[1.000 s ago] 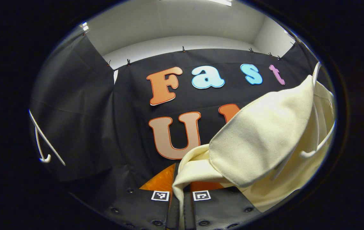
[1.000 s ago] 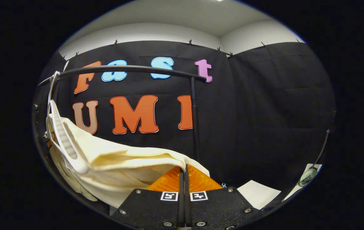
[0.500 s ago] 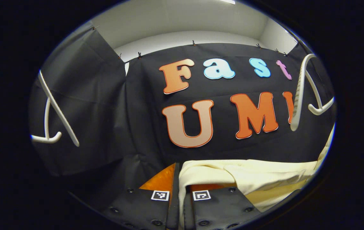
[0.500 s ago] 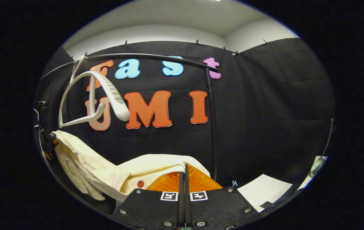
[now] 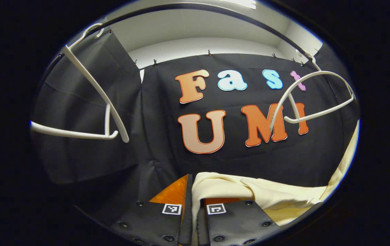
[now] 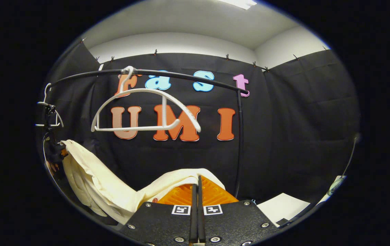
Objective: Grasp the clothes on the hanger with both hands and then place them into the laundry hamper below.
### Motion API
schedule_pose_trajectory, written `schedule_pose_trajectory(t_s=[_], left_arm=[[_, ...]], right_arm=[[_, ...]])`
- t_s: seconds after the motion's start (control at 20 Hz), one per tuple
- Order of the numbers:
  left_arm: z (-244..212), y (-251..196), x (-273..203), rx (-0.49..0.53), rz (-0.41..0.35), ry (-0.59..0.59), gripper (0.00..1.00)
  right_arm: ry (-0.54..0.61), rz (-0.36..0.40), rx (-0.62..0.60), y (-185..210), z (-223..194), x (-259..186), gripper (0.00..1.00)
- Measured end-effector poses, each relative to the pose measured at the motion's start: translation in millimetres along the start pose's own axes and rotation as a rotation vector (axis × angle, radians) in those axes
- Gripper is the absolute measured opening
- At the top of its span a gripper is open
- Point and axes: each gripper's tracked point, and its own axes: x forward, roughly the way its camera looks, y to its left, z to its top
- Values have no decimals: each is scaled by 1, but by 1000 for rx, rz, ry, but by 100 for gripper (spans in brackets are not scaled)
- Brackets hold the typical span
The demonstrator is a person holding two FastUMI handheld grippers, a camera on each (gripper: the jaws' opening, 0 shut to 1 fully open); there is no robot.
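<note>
**Two grippers pinching one garment, clear of its hanger**

Left gripper view. The left gripper point(image 5: 192, 201) has its fingers pressed together on a fold of the cream garment point(image 5: 267, 191), which runs from the fingers off to the right edge. The hold sits at one end of the cloth, so the load is evidently shared with the other hand. A bare white hanger point(image 5: 313, 99) hangs from the rail point(image 5: 195, 7) above the cloth and apart from it. A second hanger point(image 5: 89, 106), also bare, hangs to the left.

Right gripper view. The right gripper point(image 6: 197, 194) is likewise closed on the garment point(image 6: 106, 188), the cloth draped over its orange fingers point(image 6: 212, 193). The fabric sags between this grip and the left edge. The bare hanger point(image 6: 147, 109) sits on the rail point(image 6: 181, 73), well above the cloth.

Containers. The hamper is not identifiable in these frames; its contents cannot be reported. Judgement: removal looks complete, lowering into the hamper remains.
</note>
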Motion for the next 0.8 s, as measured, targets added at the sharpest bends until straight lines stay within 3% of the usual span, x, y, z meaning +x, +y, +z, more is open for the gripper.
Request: schedule_pose_trajectory(t_s=[0.25, 0.5, 0.8], left_arm=[[10, -30, -47, -65, -99, -2, 12], [10, -89, -86, -162, -281, -2, 12], [-20, -150, -116, -224, -428, 99, 16]], right_arm=[[-4, 73, 17, 47, -1, -28, 0], [32, 140, 75, 94, -19, -39, 0], [109, 145, 110, 121, -59, -55, 0]])
